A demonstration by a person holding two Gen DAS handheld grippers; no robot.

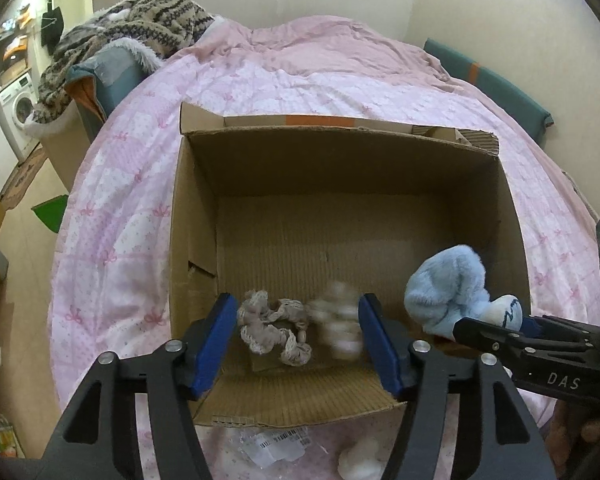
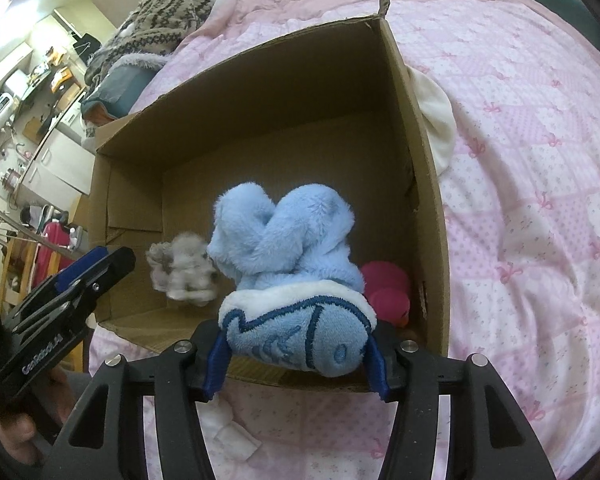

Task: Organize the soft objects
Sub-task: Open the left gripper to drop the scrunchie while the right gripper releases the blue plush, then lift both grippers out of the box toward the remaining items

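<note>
Left tool and right tool: black arms are fitted with blue pads and silver screws. White lettering "DAS" is printed on one arm. Bare skin is seen behind.

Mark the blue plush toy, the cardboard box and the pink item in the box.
blue plush toy (image 2: 284, 240), right wrist view, fuzzy body
cardboard box (image 1: 340, 168), left wrist view, far inner wall
pink item (image 2: 386, 284), right wrist view, rounded top

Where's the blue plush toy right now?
The blue plush toy is clamped in the right gripper over the cardboard box's near right corner, above a red toy.
</note>
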